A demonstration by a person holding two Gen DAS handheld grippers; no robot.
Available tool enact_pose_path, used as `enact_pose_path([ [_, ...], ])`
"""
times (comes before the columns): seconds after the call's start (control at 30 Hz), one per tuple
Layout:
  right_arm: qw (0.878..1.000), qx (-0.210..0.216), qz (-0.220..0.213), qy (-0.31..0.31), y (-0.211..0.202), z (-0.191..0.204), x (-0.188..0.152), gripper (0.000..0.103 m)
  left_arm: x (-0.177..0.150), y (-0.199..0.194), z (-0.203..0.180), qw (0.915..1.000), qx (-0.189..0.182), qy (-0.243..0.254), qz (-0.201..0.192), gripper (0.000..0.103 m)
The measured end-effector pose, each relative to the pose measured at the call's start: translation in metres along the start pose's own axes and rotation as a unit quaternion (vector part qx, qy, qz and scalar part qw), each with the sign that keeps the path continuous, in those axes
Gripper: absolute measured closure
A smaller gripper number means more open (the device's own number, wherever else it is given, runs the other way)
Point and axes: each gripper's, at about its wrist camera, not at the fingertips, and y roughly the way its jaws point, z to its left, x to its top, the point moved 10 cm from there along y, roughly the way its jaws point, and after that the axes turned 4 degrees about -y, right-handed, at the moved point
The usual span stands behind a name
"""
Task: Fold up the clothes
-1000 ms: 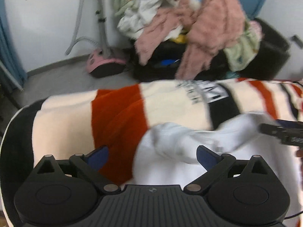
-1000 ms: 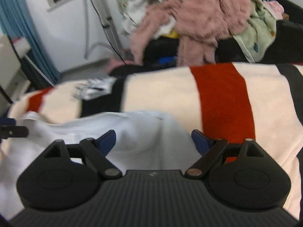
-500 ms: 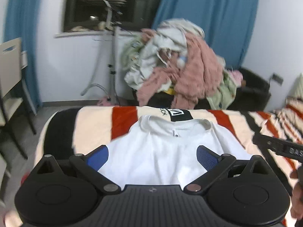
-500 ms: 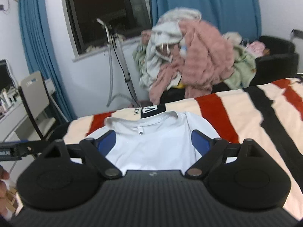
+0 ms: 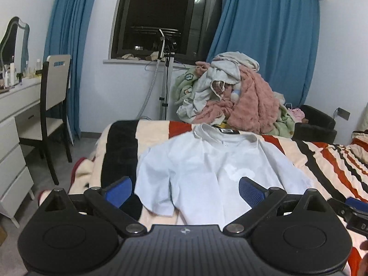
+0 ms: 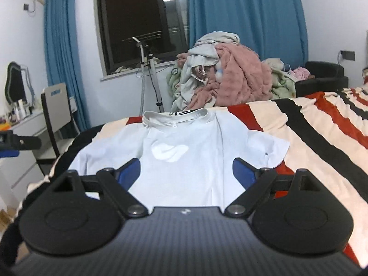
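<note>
A pale white short-sleeved T-shirt (image 5: 214, 172) lies spread flat, collar away, on the cream, red and black striped blanket (image 6: 317, 142). The left gripper (image 5: 185, 189) and right gripper (image 6: 186, 171) both hang above its hem, blue-padded fingers (image 6: 241, 171) spread wide, grasping nothing.

Left gripper (image 5: 185, 189): matte black body, ribbed top plate with a small white emblem, two round housings, silver pivot screws on angled black linkage arms, blue textured pads (image 5: 249, 189) on the fingers. Right gripper (image 6: 185, 171): same build, black ribbed plate, silver screws, blue pads (image 6: 241, 171). A sliver of bare skin shows at the left view's lower right corner.
</note>
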Motion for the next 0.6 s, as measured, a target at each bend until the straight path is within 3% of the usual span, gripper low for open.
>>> enact_pose_path([
  [0.23,0.999,-0.001,0.005,0.032,0.011,-0.007,-0.012,0.015,-0.029,0.021,-0.003,0.9994,0.013,0.012,0.029,0.003],
  [0.43,0.999,0.005,0.02,0.037,0.019,-0.003,-0.022,0.015,-0.039,0.053,0.007,0.993,-0.027,-0.085,0.077,0.003],
  [0.6,0.999,0.002,0.033,0.042,0.023,-0.003,-0.028,0.015,-0.036,0.095,0.025,0.9843,-0.015,-0.142,0.104,0.006],
])
